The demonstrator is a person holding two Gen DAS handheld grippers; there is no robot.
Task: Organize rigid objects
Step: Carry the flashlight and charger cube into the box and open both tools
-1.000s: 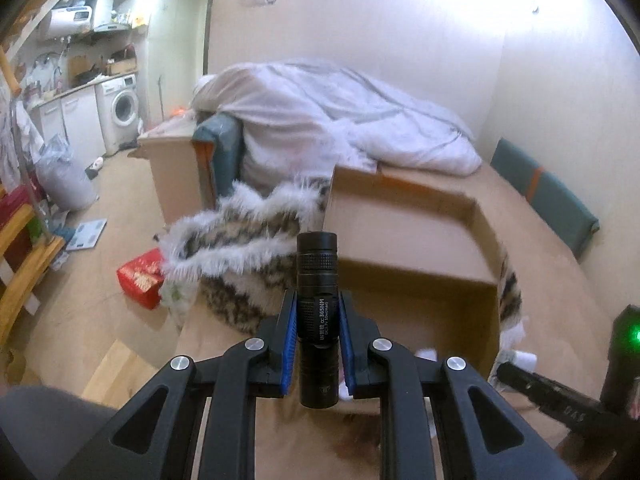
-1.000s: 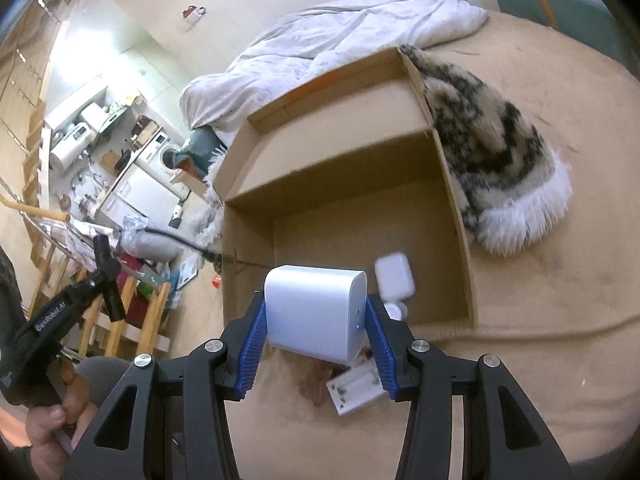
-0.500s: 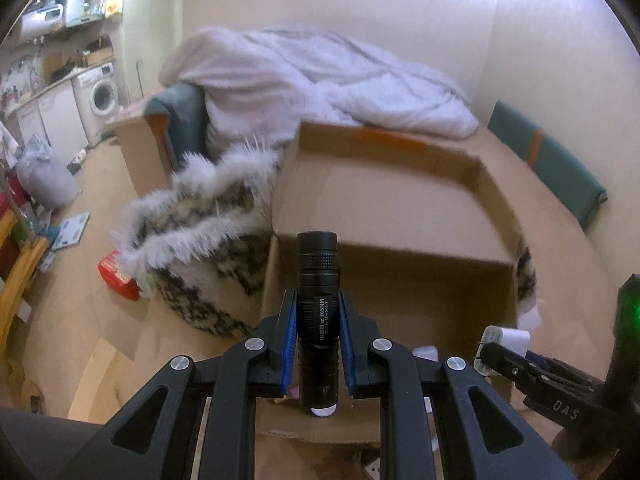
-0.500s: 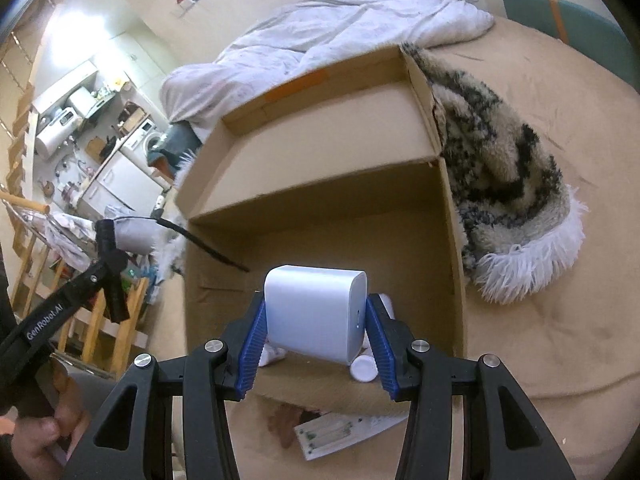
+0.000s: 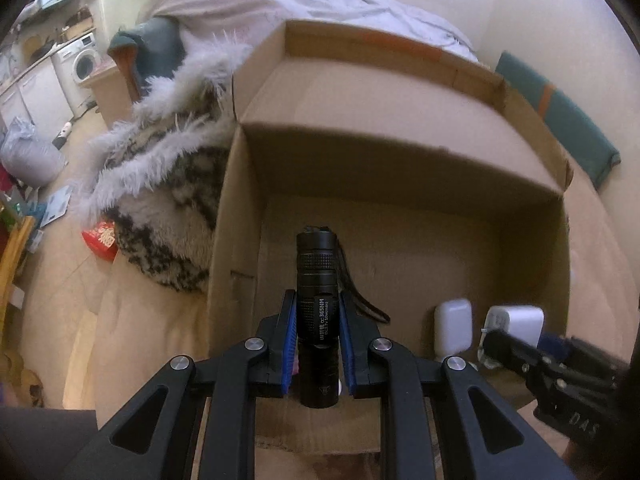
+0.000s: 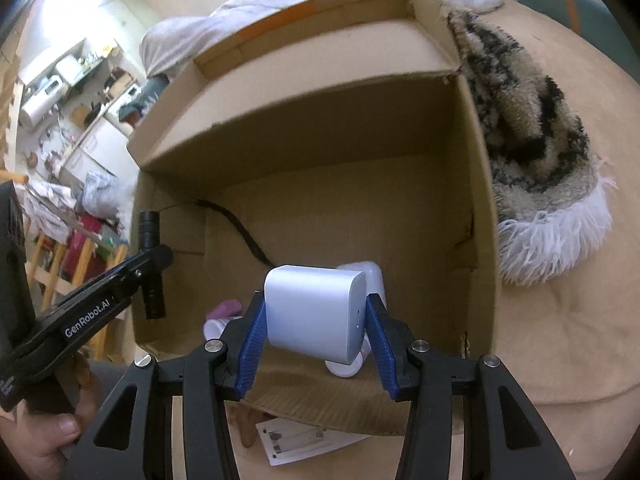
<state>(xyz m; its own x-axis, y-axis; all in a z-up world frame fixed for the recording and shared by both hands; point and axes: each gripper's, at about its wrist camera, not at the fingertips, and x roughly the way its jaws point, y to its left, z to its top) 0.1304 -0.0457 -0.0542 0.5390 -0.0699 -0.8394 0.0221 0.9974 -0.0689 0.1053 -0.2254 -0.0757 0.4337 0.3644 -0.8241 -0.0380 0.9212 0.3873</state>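
Black flashlight [image 5: 317,312] upright, clamped between blue pads of left gripper [image 5: 318,344], above near-left part of open cardboard box [image 5: 400,152]; black lanyard trails behind. White rounded case [image 6: 314,314] pinched sideways in right gripper [image 6: 316,344], over box's near edge. Small white items [image 5: 453,326] on box floor. Furry black-and-white blanket [image 6: 532,128] beside box. White card [image 6: 304,442] outside near flap.

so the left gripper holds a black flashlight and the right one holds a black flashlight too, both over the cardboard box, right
Not quite. The right gripper holds a white rounded plastic block, as the right wrist view shows. The left gripper does hold the black flashlight, both over the open cardboard box.
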